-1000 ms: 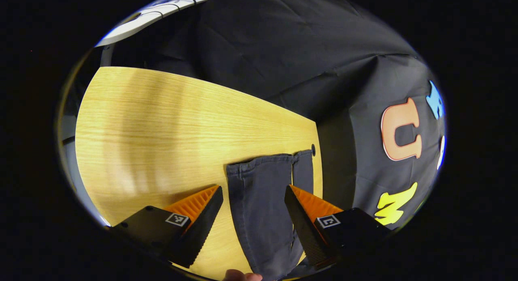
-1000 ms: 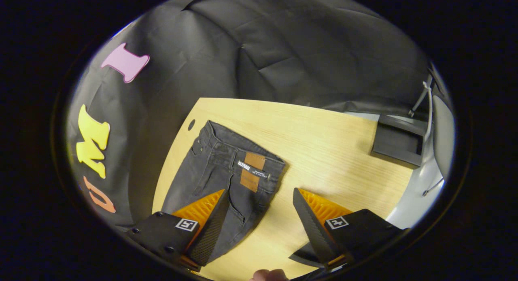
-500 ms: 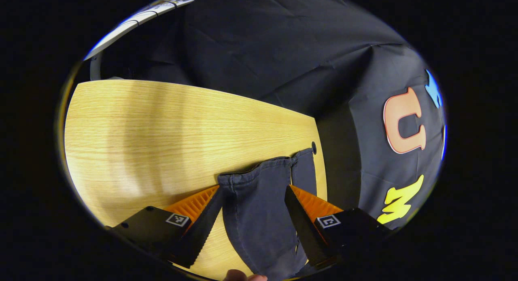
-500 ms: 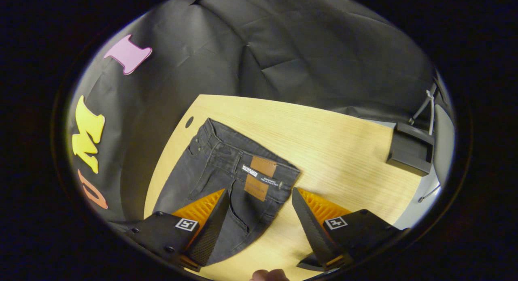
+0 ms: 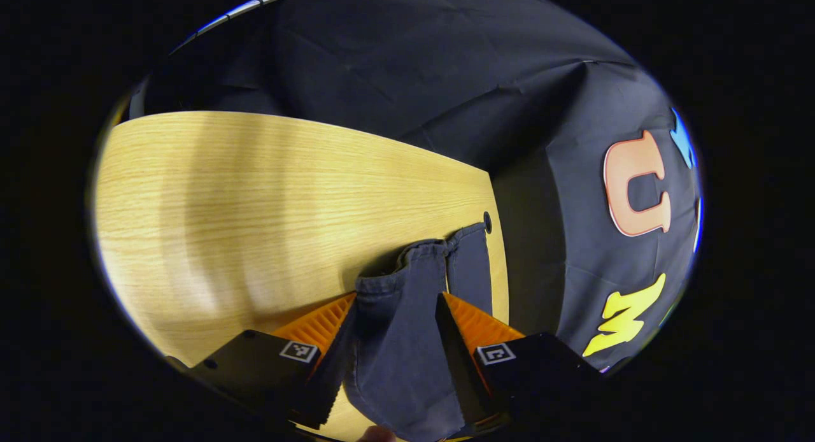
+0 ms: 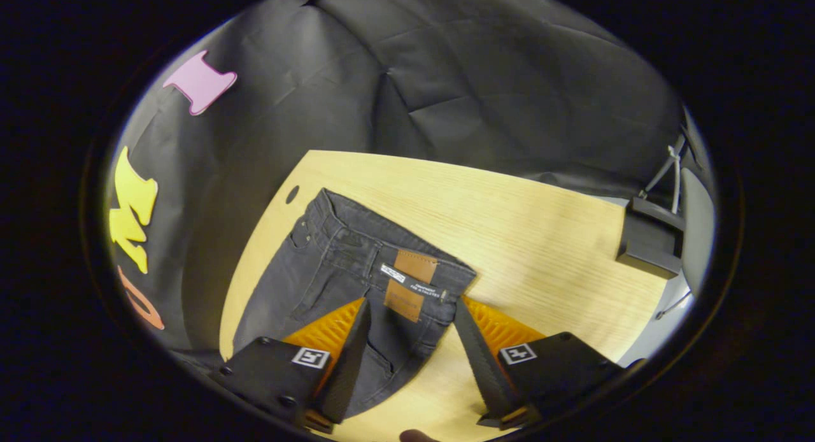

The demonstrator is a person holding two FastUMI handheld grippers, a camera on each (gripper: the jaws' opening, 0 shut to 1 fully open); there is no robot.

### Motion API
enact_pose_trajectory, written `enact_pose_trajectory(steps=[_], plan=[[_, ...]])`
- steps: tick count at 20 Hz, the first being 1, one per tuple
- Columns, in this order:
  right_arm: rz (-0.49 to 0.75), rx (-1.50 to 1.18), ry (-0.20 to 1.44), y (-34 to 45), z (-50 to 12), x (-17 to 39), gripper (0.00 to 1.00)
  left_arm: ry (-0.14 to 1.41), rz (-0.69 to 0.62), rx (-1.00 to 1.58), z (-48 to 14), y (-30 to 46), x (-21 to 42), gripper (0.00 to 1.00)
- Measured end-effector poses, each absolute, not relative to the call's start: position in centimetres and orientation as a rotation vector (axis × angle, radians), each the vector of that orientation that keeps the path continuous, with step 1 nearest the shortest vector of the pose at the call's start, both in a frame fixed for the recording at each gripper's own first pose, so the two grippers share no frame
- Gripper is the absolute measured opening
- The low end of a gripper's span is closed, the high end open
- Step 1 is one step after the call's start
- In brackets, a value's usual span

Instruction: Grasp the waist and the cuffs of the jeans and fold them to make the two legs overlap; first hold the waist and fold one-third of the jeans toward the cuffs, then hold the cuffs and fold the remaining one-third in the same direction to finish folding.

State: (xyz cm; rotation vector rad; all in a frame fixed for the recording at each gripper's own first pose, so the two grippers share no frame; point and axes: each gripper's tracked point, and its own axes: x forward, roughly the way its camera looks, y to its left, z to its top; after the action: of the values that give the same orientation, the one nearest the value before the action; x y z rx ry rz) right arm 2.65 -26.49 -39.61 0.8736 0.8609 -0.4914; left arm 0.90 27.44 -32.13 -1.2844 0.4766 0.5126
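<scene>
1. Jeans [image 6: 344, 263] lie flat on the table [image 6: 541, 238].
2. Left gripper [image 5: 396, 314] pinches the nearer cuff [image 5: 407, 270] for leg-over-leg folding.
3. Right gripper [image 6: 411, 318], fingers part-spread, straddles the waist [image 6: 407, 257]; grip uncertain.

In the left gripper view, the broad pale wooden tabletop [image 5: 255, 193] is lying bare to the left of the dark grey denim jeans [image 5: 407, 327], leaving open room for a gripper to pass there. On the other side the jeans are running close to the table's edge, where the black cloth wall [image 5: 528, 257] is standing just beyond, crowding that way. In the right gripper view, bare wood is stretching to the right of the jeans [image 6: 337, 270] and behind the waist; a black box-shaped object [image 6: 649, 241] is sitting off the far right corner, well apart from the jeans.
</scene>
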Motion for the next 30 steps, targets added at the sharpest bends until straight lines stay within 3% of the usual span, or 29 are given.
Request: enact_pose_trajectory(steps=[1, 2, 3, 4, 5, 6, 7, 8, 11, 16, 26, 30], plan=[[-0.492, 0.867, 0.869, -26.4, -39.7, 2.6, 0.7, 0.483, 0.511, -1.289, -32.2, 27.2, 1.1, 0.84], [-0.502, 0.855, 0.884, -26.5, -39.8, 2.6, 0.7, 0.486, 0.512, -1.293, -32.5, 27.1, 1.3, 0.82], [-0.504, 0.843, 0.904, -26.5, -40.1, 2.5, 0.7, 0.49, 0.517, -1.298, -32.8, 27.0, 1.5, 0.61], [-0.53, 0.82, 0.929, -27.1, -40.3, 2.3, 0.62, 0.498, 0.528, -1.303, -33.1, 27.1, 1.6, 0.68], [-0.553, 0.802, 0.952, -27.5, -40.3, 1.8, 0.54, 0.505, 0.538, -1.305, -33.5, 27.0, 1.9, 0.45], [-0.576, 0.796, 0.963, -27.8, -40.5, 1.6, 0.37, 0.512, 0.548, -1.303, -33.6, 27.1, 1.5, 0.52], [-0.584, 0.803, 0.968, -27.6, -40.5, 1.6, 0.2, 0.518, 0.548, -1.304, -33.8, 27.0, 1.4, 0.28], [-0.588, 0.801, 0.983, -27.7, -40.7, 1.7, 0.25, 0.52, 0.555, -1.302, -33.8, 27.1, 1.3, 0.24], [-0.587, 0.81, 1.006, -27.6, -40.6, 1.8, 0.1, 0.551, 0.571, -1.321, -34.0, 27.0, 1.2, 0.11], [-0.549, 1.01, 0.972, -27.8, -39.1, 2.0, 0.01, 0.596, 0.55, -1.325, -32.0, 26.5, 0.3, 0.06], [-0.496, 1.218, 0.892, -27.3, -33.8, 3.1, 0.01, 0.722, 0.56, -1.291, -26.5, 24.0, -0.9, 0.05], [-0.503, 1.29, 0.908, -26.9, -31.6, 4.7, 0.01, 0.738, 0.608, -1.394, -24.4, 24.1, 0.5, 0.05]])
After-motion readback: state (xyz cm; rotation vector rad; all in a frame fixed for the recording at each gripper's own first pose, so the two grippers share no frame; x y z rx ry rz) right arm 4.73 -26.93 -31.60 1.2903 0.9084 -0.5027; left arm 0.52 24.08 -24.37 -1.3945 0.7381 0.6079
